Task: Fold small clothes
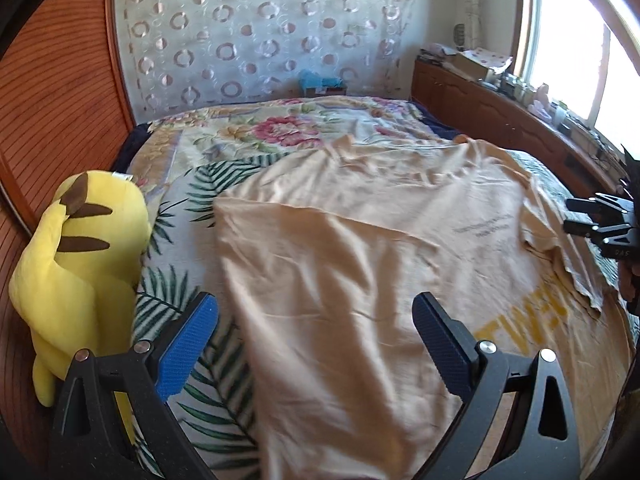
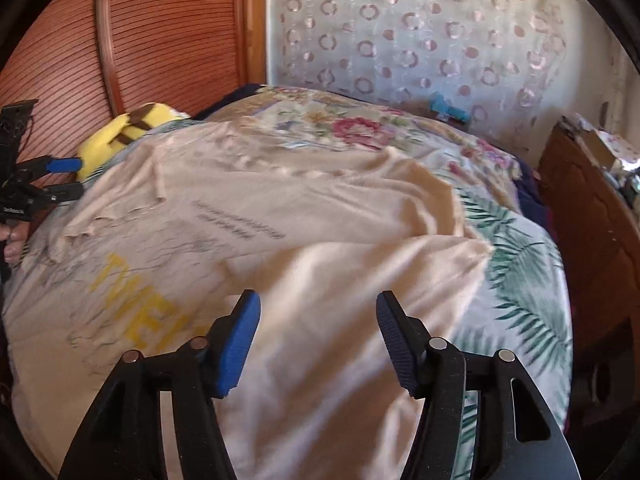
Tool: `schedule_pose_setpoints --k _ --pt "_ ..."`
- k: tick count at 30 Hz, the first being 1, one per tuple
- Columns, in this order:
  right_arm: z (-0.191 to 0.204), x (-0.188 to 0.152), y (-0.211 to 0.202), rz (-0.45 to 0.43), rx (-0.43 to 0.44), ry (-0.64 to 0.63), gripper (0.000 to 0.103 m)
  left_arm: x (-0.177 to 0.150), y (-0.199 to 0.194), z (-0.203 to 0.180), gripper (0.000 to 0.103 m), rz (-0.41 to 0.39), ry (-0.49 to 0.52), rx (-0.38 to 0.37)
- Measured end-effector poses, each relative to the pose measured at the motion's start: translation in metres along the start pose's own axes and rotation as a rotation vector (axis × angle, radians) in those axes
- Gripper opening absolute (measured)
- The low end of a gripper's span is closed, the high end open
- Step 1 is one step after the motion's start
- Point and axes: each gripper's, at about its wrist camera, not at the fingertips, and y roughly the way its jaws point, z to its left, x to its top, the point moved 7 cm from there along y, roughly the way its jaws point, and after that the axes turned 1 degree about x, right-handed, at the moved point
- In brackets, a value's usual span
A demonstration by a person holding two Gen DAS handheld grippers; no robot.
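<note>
2 tools — left tool (image 1: 314, 322), right tool (image 2: 318, 318) — spread apart over beige shirt (image 1: 360, 232).

a yellow plush toy (image 1: 76, 256) with brown stripes lies at the left edge of the bed (image 1: 224, 136), against the ribbed wooden panel (image 1: 60, 92). the bed carries a floral and palm-leaf cover. a circle-patterned curtain (image 1: 260, 28) hangs behind it. a cluttered wooden cabinet (image 1: 480, 104) stands below the window (image 1: 580, 52).
</note>
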Motion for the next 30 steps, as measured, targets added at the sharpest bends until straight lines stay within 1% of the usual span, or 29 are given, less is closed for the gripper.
schedule_pose_setpoints --k 1,3,5,6,9,12,15,20,25,28,30 --pt "-0.009 0.001 0.003 0.004 -0.024 0.019 0.063 0.001 0.005 0.006 0.097 0.007 -0.013 0.001" --pt "-0.026 0.002 0.008 0.013 -0.062 0.047 0.063 0.001 0.012 0.016 0.09 0.021 -0.031 -0.004" --pt "-0.044 0.002 0.016 0.026 -0.105 0.086 0.063 0.004 0.02 0.026 0.085 0.037 -0.05 -0.007" --pt "-0.05 0.004 0.02 0.033 -0.118 0.101 0.063 0.006 0.024 0.029 0.081 0.04 -0.057 -0.008" --pt "-0.066 0.005 0.031 0.051 -0.133 0.136 0.063 0.009 0.036 0.039 0.077 0.052 -0.071 -0.003" --pt "-0.071 0.008 0.044 0.071 -0.122 0.16 0.063 0.013 0.046 0.048 0.076 0.072 -0.083 -0.002" --pt "-0.072 0.015 0.051 0.073 -0.086 0.182 0.063 0.013 0.055 0.055 0.076 0.095 -0.095 0.009" --pt "-0.086 0.027 0.065 0.073 -0.064 0.174 0.064 0.018 0.058 0.058 0.076 0.097 -0.108 0.003" --pt "-0.094 0.017 0.065 0.05 -0.06 0.175 0.07 0.019 0.059 0.059 0.076 0.096 -0.11 0.015" --pt "-0.093 0.019 0.07 0.058 -0.054 0.159 0.076 0.023 0.064 0.059 0.076 0.094 -0.099 0.03" --pt "-0.091 0.019 0.071 0.065 -0.062 0.145 0.078 0.025 0.066 0.058 0.074 0.091 -0.097 0.031"
